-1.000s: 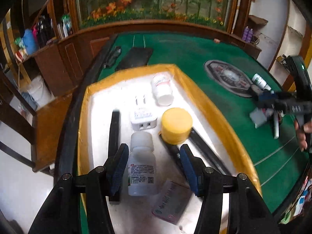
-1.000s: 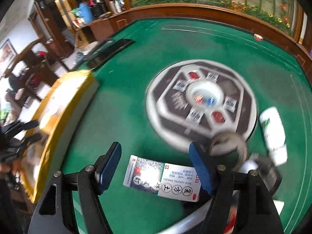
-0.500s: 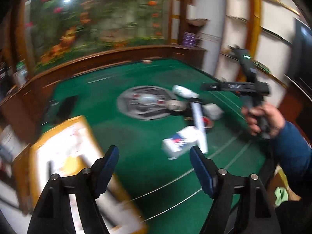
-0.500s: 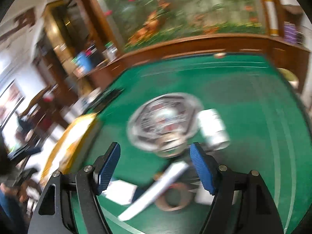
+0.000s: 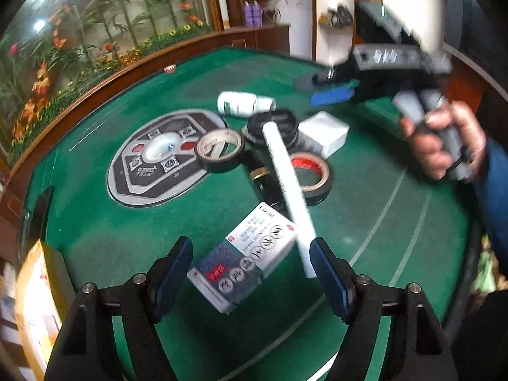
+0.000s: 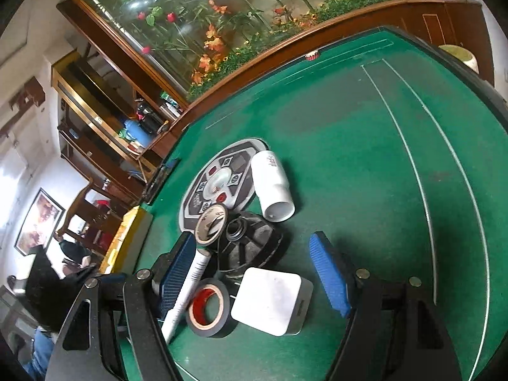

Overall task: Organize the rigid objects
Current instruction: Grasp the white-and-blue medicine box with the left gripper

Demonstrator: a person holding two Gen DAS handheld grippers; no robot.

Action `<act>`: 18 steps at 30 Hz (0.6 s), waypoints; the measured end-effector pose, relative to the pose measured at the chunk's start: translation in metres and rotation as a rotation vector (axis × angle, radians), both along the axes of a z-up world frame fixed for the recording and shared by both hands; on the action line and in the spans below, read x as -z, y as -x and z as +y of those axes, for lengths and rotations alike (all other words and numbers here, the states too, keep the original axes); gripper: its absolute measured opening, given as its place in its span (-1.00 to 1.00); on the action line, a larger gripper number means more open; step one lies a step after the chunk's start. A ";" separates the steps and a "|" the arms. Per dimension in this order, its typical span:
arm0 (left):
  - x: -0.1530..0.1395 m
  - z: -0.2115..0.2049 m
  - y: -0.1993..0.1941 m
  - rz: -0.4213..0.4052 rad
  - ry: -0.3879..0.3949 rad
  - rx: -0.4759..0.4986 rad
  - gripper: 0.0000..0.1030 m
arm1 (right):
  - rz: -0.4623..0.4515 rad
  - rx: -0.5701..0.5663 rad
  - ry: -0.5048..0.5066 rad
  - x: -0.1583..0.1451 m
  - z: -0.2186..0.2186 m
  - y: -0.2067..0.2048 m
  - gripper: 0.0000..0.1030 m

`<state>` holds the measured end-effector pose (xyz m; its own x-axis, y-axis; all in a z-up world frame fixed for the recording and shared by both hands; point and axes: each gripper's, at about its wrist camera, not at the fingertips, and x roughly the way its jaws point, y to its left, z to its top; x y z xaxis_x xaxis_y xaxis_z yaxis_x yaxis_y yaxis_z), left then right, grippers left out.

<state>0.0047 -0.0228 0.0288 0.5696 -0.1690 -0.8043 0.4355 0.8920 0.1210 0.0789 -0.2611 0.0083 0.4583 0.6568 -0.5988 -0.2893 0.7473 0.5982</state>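
Observation:
A pile of rigid items lies on the green felt table [image 5: 365,216]. My left gripper [image 5: 250,273] is open, its blue pads either side of a blue-and-white medicine box [image 5: 250,254] lying flat below. A long white tube [image 5: 285,190] leans across a red-core tape roll [image 5: 309,171]. My right gripper [image 6: 254,260] is open above a white square adapter [image 6: 270,301], not touching it. Beside the adapter lie the red-core tape roll [image 6: 209,309], a black round lid [image 6: 250,247], a tan-core tape roll [image 6: 211,223] and a toppled white bottle [image 6: 273,187].
The yellow tray [image 6: 127,238] stands at the table's left edge, blurred in the left wrist view [image 5: 35,285]. A round control panel [image 5: 158,158] is set into the table's middle. A person's hand [image 5: 441,143] holds the right gripper [image 5: 333,92]. A wooden rail rims the table.
My left gripper left the white bottle in the yellow tray and swung right to the medicine box. My right gripper rolled and shifted from the medicine box to above the adapter.

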 end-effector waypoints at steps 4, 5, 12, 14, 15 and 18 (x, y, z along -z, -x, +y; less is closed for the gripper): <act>0.008 0.001 -0.007 -0.006 0.011 -0.016 0.17 | 0.029 -0.013 -0.013 0.007 0.001 -0.008 0.42; 0.007 0.002 -0.006 -0.014 0.028 -0.026 0.03 | 0.037 -0.017 -0.007 0.009 0.003 -0.008 0.42; 0.005 0.002 0.026 -0.017 0.065 -0.123 -0.20 | 0.059 -0.083 0.071 0.016 0.021 -0.007 0.46; 0.005 0.003 0.035 -0.022 0.074 -0.167 -0.20 | 0.056 -0.103 0.089 0.015 0.025 -0.002 0.51; 0.006 0.003 0.036 -0.025 0.072 -0.182 -0.20 | 0.047 -0.116 0.113 0.014 0.029 0.003 0.51; 0.007 0.003 0.043 -0.029 0.073 -0.205 -0.20 | 0.021 -0.168 0.196 0.011 0.047 0.022 0.52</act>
<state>-0.0383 -0.0202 0.0221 0.6205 -0.1046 -0.7772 0.2419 0.9683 0.0628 0.0569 -0.2137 -0.0025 0.3387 0.5932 -0.7303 -0.4080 0.7920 0.4541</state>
